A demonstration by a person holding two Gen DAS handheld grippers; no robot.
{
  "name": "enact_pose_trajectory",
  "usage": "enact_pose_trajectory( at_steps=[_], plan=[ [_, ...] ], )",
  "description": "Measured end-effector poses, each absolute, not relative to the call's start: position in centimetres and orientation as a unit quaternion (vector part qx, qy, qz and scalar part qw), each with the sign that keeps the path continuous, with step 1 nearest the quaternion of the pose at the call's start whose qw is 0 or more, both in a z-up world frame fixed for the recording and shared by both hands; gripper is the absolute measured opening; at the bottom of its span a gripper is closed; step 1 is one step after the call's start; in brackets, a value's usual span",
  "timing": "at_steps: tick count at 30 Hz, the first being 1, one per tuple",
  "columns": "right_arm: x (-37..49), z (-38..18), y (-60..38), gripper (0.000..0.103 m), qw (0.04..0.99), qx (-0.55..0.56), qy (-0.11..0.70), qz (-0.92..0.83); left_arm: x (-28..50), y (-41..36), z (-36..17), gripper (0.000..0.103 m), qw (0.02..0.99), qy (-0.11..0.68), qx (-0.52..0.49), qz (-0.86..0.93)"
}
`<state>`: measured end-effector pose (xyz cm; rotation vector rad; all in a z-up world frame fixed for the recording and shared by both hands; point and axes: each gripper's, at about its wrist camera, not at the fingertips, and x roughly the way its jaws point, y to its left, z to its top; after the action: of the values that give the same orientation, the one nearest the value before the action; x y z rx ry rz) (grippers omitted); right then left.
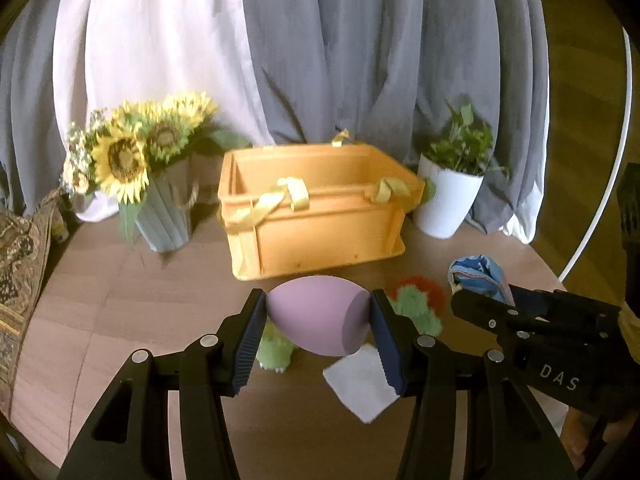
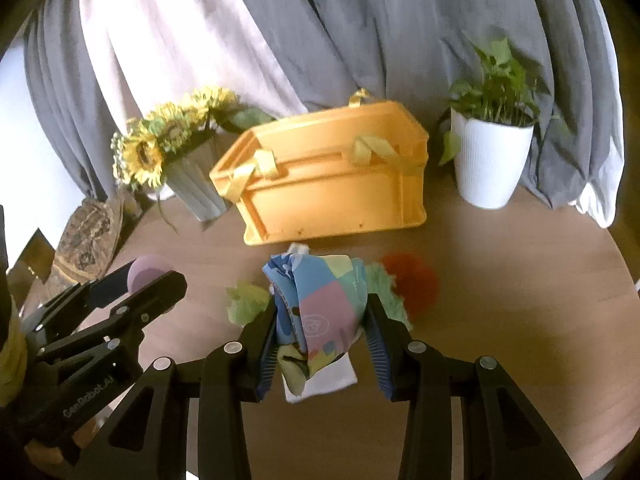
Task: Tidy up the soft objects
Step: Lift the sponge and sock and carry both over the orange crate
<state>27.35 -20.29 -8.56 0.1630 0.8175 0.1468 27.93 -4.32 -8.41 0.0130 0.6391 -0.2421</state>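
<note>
The left gripper [image 1: 318, 322] held a pink egg-shaped sponge [image 1: 320, 314] tight between its two fingers, up above the round wooden table [image 1: 120, 320]. The right gripper [image 2: 322, 326] squeezed a bunched-up cloth [image 2: 324, 304] with blue, pink and yellow patches, and it also hung over the table. Both grippers were close together, side by side. Under them lay a fuzzy green and red toy [image 1: 420, 304] and a flat white cloth [image 1: 362, 386], both resting on the table. Just behind these things stood an orange box [image 1: 320, 208] with yellow ribbons [image 1: 280, 196] draped over its rim. I could not see anything inside the box. A vase of sunflowers [image 1: 132, 160] stood to the left of the box, and a green plant in a white pot [image 1: 450, 196] stood to its right. Grey and white curtains [image 1: 320, 40] hung behind everything.
</note>
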Motion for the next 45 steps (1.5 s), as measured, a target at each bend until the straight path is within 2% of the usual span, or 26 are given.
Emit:
enact_pose_trajectory(
  at_steps=[29,45],
  plan=[
    [32.4,-0.7,-20.4,0.041,0.958,0.085,0.263,0.071,33.4,-4.2,-0.9,0.051,0.974,0.198,0.006,-0.113],
    [39.0,0.4,-20.7,0.041,0.964,0.074,0.242,0.077,40.4,-4.7,0.1,0.051,0.976,0.185,0.010,-0.111]
  ],
)
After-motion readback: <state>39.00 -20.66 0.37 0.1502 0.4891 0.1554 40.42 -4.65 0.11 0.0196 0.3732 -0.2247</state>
